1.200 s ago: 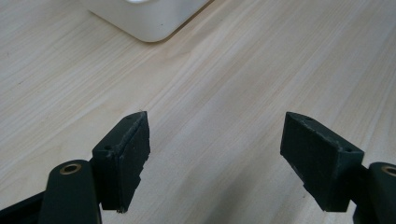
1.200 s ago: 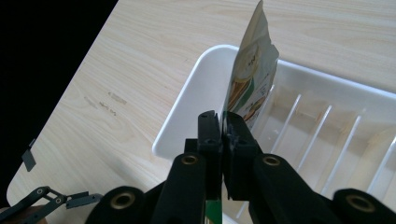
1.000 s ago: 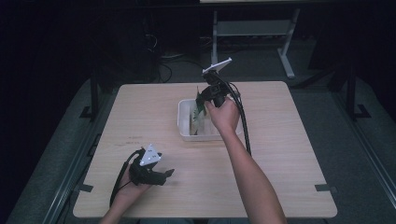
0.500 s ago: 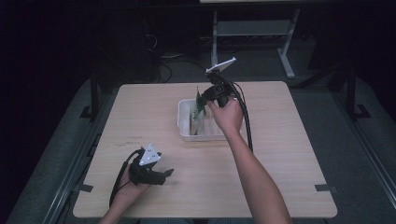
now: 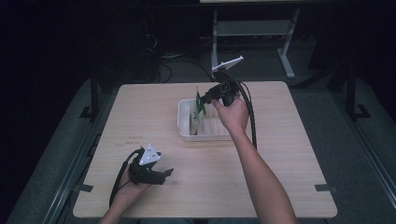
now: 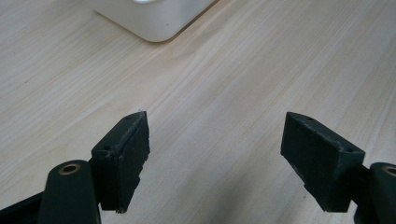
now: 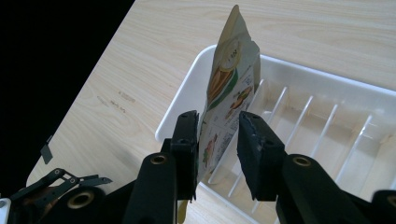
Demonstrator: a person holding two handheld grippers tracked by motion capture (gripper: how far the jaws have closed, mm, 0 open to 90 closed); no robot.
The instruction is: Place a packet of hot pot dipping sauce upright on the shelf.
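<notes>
The right gripper (image 7: pixel 215 140) is standing with its jaws parted around a printed packet (image 7: pixel 229 93), and they have just been opening. The packet is sitting between them, lying close along the left jaw in the right gripper view, while a clear gap is showing between it and the other jaw (so nothing is pinching it now). The packet is standing on edge, tilted a little, with its lower end down inside a white slotted tray (image 7: pixel 327 126), in the end compartment nearest the jaws. Beyond the jaws the tray's thin ribs are running across its floor, and past the tray the pale wooden tabletop (image 7: pixel 154 42) is stretching away.

In the high view the right gripper (image 5: pixel 205 95) is hovering over the far end of the tray (image 5: pixel 184 122), with the packet (image 5: pixel 198 112) rising just below it.

The left gripper (image 6: pixel 215 158) is resting well apart from all this, its jaws spread wide over bare tabletop, holding nothing. A corner of the tray (image 6: pixel 149 21) is lying ahead of them.
</notes>
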